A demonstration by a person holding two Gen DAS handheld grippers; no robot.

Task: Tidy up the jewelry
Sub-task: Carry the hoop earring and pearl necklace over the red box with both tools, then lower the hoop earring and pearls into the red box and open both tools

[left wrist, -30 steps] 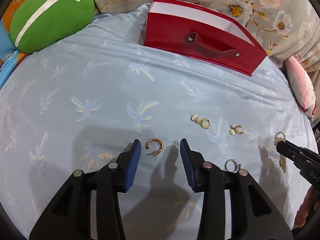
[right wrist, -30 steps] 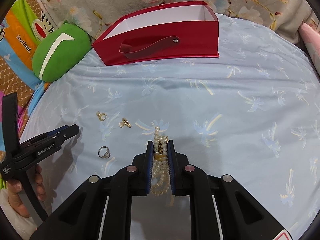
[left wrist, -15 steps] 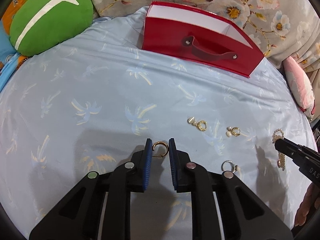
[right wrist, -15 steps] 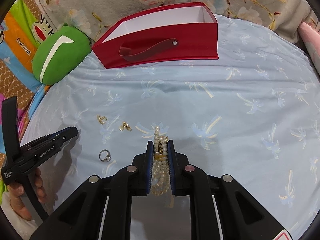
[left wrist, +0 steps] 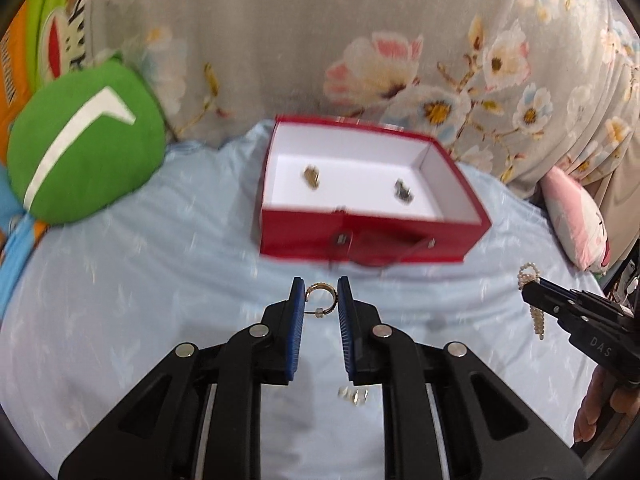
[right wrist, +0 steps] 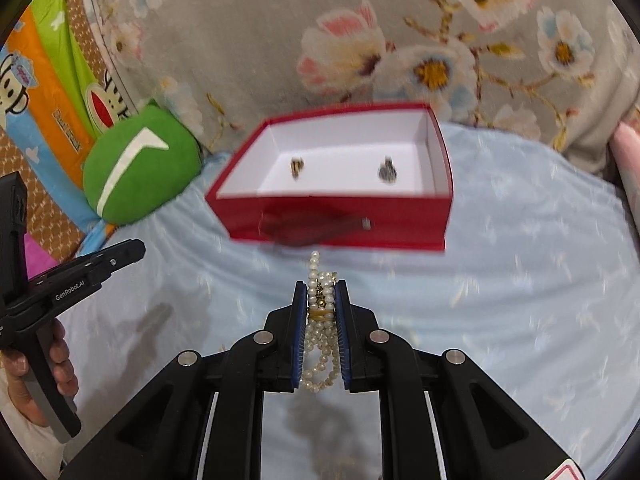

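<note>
My left gripper (left wrist: 320,294) is shut on a gold hoop earring (left wrist: 322,299) and holds it above the blue sheet, in front of the red box (left wrist: 372,236). My right gripper (right wrist: 321,294) is shut on a pearl bracelet (right wrist: 319,320), also raised in front of the red box (right wrist: 336,222). The box is open, white inside, with two small jewelry pieces (left wrist: 311,175) (left wrist: 402,191) on its floor. The right gripper with hanging pearls (left wrist: 530,280) shows at the right of the left wrist view. The left gripper (right wrist: 120,254) shows at the left of the right wrist view.
A green round cushion (left wrist: 80,156) lies left of the box. A floral quilt (left wrist: 360,60) rises behind it. A pink pillow (left wrist: 576,220) lies at the right. A small earring (left wrist: 354,394) lies on the blue sheet (left wrist: 160,280) under the left gripper.
Both grippers have lifted off the sheet with their jewelry and risen toward the box, so its white inside now shows. The left gripper closed on the hoop earring a second ago.
</note>
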